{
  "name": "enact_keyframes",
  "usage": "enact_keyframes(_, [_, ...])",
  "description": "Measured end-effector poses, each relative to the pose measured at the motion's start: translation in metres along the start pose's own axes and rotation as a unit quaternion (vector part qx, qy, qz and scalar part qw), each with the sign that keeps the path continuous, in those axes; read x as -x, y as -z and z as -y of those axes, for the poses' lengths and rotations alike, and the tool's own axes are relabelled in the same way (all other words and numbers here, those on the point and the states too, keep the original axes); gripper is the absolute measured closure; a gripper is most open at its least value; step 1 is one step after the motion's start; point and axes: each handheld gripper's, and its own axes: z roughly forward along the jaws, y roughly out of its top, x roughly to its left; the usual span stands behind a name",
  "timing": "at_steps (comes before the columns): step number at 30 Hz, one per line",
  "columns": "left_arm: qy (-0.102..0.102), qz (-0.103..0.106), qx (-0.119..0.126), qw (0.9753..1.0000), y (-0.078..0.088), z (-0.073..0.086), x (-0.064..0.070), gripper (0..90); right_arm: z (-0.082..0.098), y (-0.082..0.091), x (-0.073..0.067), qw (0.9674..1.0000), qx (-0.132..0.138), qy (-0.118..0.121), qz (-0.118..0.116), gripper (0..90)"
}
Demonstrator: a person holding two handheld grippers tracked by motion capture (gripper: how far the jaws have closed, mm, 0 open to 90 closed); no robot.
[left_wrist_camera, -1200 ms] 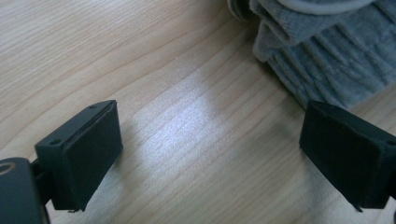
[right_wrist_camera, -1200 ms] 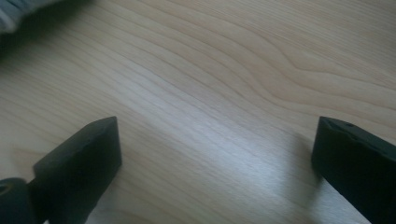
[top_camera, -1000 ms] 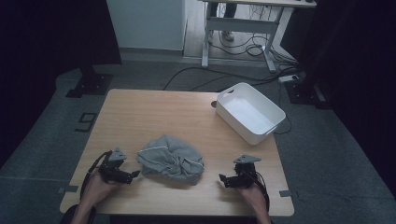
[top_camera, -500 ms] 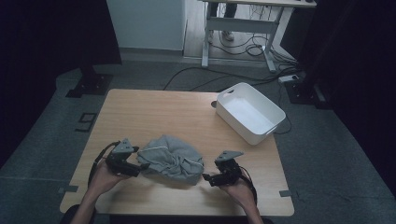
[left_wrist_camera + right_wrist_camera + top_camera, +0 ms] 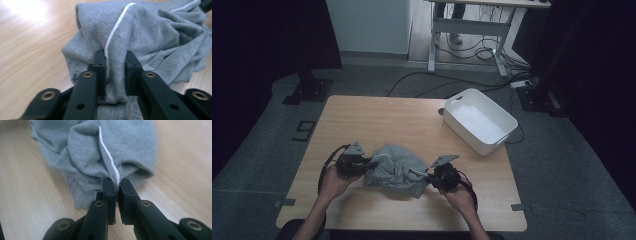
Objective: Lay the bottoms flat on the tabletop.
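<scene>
Grey garment [image 5: 396, 170] lies crumpled in a heap on the near half of the tabletop [image 5: 382, 117], well apart from the white bin [image 5: 479, 120] at the far right edge. What kind of garment it is cannot be told, it is too bunched; a thin white seam or stripe runs over the folds, and a small dark mark low on the cloth in the left gripper view is too blurred to read. Left gripper [image 5: 371, 164] is at the garment's left edge, right gripper [image 5: 426, 176] at its right edge, garment between them. In the high view the jaw tips are buried in cloth and hard to make out; the grey plates and the hands cover most of each gripper body. Left gripper [image 5: 113, 72] view: jaws have just been closing, now clamped on a thick fold of the garment [image 5: 150, 37] with the white seam running down into the gap; the fold bulges between the pads, and the lower end of the pinch is hidden by the jaw arms. Right gripper [image 5: 115, 185] view: jaws have just been closing, nearly together, pinched on a thin edge of the garment [image 5: 100, 152] right where the white seam ends; the rest of the cloth lies beyond the tips on the tabletop. The top of the garment is cut off in both gripper views.
</scene>
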Motion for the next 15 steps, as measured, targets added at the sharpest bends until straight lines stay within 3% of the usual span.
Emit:
enact_keyframes(1, [-0.004, -0.005, 0.006, 1.0000, 0.006, -0.002, 0.000, 76.4, 0.000, 0.000, 0.000, 1.0000, 0.000, 0.000, 0.000, 84.8])
enact_keyframes(2, [-0.005, -0.010, 0.021, 0.9997, 0.015, -0.005, 0.000, 76.8, -0.003, 0.014, 0.003, 0.9999, 0.011, 0.001, 0.012, 85.1])
enact_keyframes(6, [0.001, 0.001, 0.064, 0.9979, 0.038, -0.015, -0.005, 77.4, -0.007, 0.044, 0.014, 0.9989, 0.032, -0.011, 0.034, 85.5])
enact_keyframes(7, [0.001, 0.001, 0.064, 0.9979, 0.038, -0.015, -0.005, 77.5, -0.007, 0.044, 0.014, 0.9989, 0.032, -0.011, 0.034, 85.5])
enact_keyframes(9, [-0.008, 0.001, 0.069, 0.9976, 0.046, -0.026, -0.004, 77.5, -0.013, 0.060, 0.020, 0.9978, 0.045, -0.011, 0.048, 85.5])
enact_keyframes(12, [-0.005, 0.000, 0.065, 0.9979, 0.041, -0.035, -0.006, 77.7, -0.024, 0.070, 0.028, 0.9962, 0.058, -0.015, 0.063, 85.5])
enact_keyframes(15, [0.010, -0.003, 0.043, 0.9990, 0.023, -0.036, -0.015, 77.3, -0.034, 0.067, 0.041, 0.9958, 0.049, -0.019, 0.075, 85.1])
